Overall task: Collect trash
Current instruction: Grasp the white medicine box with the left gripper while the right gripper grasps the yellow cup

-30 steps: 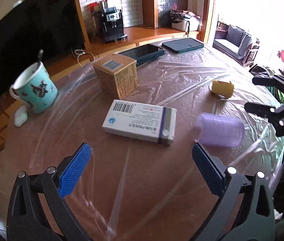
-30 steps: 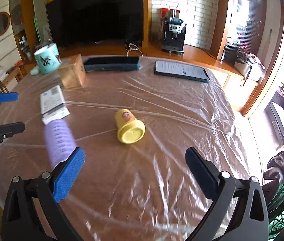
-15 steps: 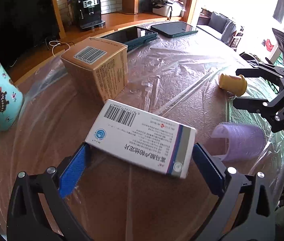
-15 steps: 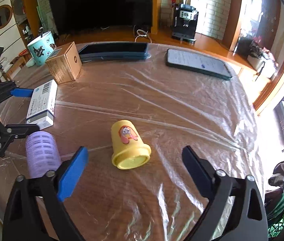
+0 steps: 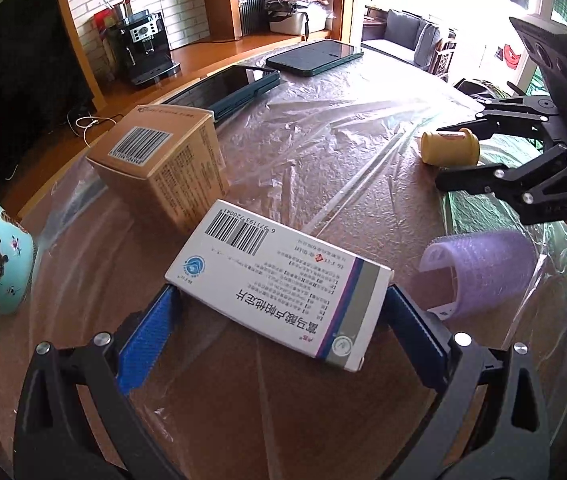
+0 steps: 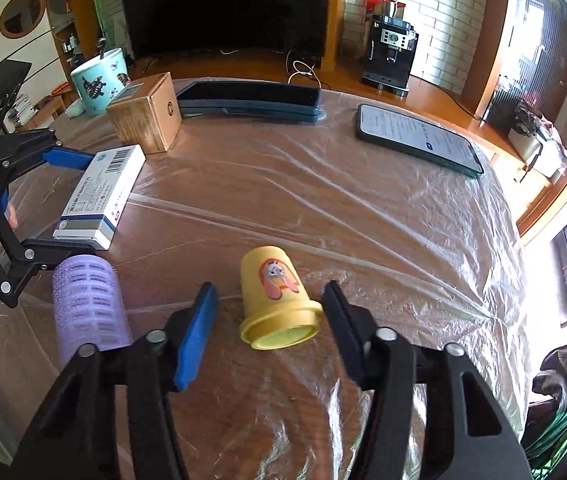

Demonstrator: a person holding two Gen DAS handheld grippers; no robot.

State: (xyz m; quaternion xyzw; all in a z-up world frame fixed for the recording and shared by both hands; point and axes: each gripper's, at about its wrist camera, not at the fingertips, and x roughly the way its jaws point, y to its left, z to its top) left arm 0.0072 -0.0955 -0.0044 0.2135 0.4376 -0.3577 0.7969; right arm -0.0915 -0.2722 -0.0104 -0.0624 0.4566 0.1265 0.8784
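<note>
Left tool [image 5: 279, 332] straddles medicine box [image 5: 279, 280] (pads near, gaps visible).

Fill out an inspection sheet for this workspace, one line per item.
Surface: round table under wrinkled clear plastic film.
Job's things: white medicine box lying flat; yellow cup on its side; purple roller on its side.
Clutter: brown carton, teal mug, dark tablet case, phone with lit screen.
Grippers: left tongs open, straddling the medicine box; right tongs open, either side of the yellow cup.
Cables: white cable on the bench behind.
Surroundings: television, coffee machine, brick wall.
</note>
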